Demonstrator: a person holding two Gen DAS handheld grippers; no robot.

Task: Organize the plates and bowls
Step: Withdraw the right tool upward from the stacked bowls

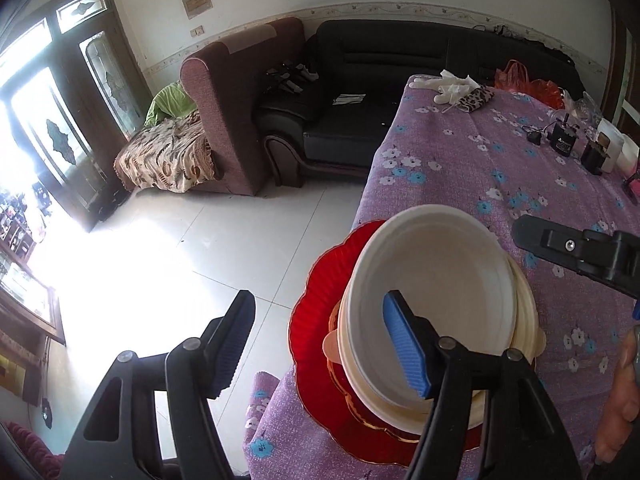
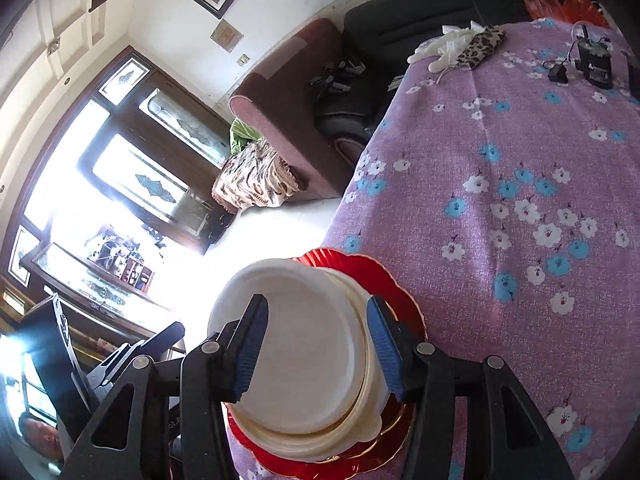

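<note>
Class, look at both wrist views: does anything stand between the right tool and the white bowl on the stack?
Nothing visible does. The right tool is open, its blue pads either side of the white bowl, which sits on the red plate. No other object lies between them.

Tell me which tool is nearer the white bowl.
Right. The right tool straddles the white bowl, open. The left tool has one finger over the bowl, the other off the table edge.
</note>
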